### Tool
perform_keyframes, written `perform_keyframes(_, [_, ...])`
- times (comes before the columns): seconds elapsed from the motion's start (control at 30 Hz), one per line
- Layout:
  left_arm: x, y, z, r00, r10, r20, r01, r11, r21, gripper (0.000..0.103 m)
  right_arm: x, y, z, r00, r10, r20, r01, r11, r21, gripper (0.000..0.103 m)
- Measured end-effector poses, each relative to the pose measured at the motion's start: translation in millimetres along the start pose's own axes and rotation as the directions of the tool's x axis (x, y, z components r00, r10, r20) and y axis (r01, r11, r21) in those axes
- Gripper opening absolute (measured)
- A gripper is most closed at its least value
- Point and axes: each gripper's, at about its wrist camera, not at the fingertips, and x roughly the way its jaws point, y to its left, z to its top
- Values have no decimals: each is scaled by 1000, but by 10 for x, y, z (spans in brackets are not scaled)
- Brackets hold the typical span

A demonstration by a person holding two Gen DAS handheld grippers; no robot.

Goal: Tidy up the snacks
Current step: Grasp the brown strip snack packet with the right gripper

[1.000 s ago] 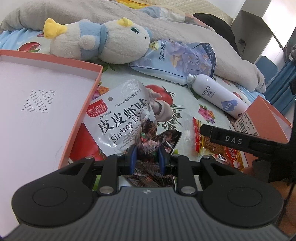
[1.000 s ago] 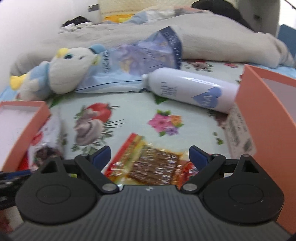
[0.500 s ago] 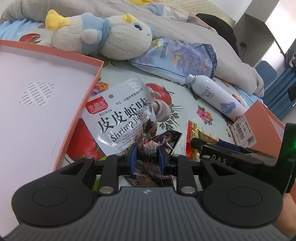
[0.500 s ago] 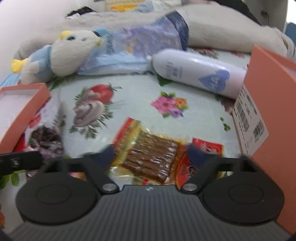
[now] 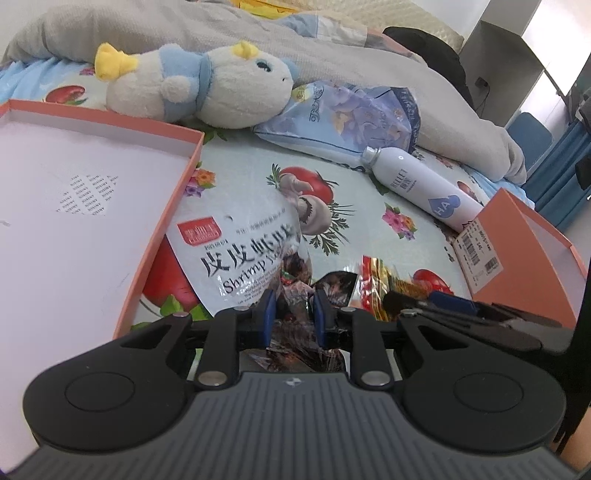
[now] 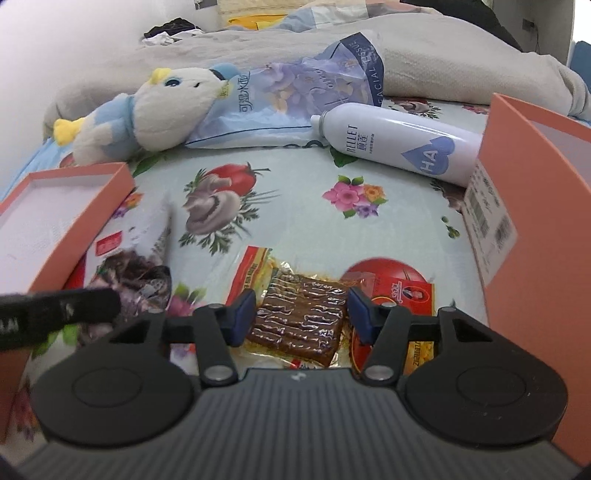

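Note:
My left gripper (image 5: 291,317) is shut on the lower edge of a white shrimp snack bag (image 5: 243,251), which lies on the flowered sheet beside a shallow orange box lid (image 5: 85,206). The bag also shows in the right wrist view (image 6: 125,254). My right gripper (image 6: 301,314) is open, its fingers on either side of a clear red-and-yellow pack of brown spicy strips (image 6: 303,317) lying flat on the sheet. That pack shows in the left wrist view (image 5: 384,284), with the right gripper over it.
A second orange box (image 6: 532,206) stands at the right. A white spray bottle (image 6: 399,144), a blue tissue pack (image 6: 295,96) and a plush duck (image 6: 147,110) lie behind, against a grey blanket (image 5: 221,33).
My right gripper has moved forward and down so its open fingers now straddle the spicy strip pack. My left gripper keeps its hold on the shrimp bag and has shifted slightly.

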Motion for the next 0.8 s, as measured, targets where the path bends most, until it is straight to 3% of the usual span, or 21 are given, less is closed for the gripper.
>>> perform_keyframes(0.13, [-187,-40,-55,1000,4,11,-4,1000,6,23,-203,25,-53,1000,10,9,-10,1000,-14,55])
perform_keyframes(0.17, [-234,-52,-79,1000,6,10,-6,1000,10,22,-259,25,-57,1000,19,12,-19,1000,-14,43])
perform_keyframes(0.2, [-274,-60,-106,1000,8,8,-8,1000,13,21,-306,24,-57,1000,18,-3,-18,1000,-5,10])
perform_keyframes(0.23, [-316,-68,-136,1000,7,7,-7,1000,14,20,-353,25,-61,1000,11,5,-10,1000,-2,3])
perform_keyframes(0.57, [-673,-113,-443,999,39,6,-39,999,15,18,-663,-23,-280,998,64,16,-65,998,18,8])
perform_keyframes(0.6, [-701,-111,-468,999,39,5,-39,999,13,18,-663,-23,-287,997,67,24,-68,998,12,9])
perform_keyframes(0.67, [-753,-105,-510,999,43,2,-43,999,8,18,-638,-4,-280,998,42,41,-41,999,-19,49])
perform_keyframes(0.7, [-771,-97,-524,999,44,1,-44,999,6,18,-626,0,-274,998,31,57,-30,999,-29,85])
perform_keyframes(0.73, [-789,-91,-537,999,44,-2,-44,999,2,18,-604,0,-267,996,32,77,-29,999,-40,93])
perform_keyframes(0.8, [-826,-80,-553,999,44,-4,-44,999,0,18,-489,20,-225,998,8,60,-3,997,-79,92])
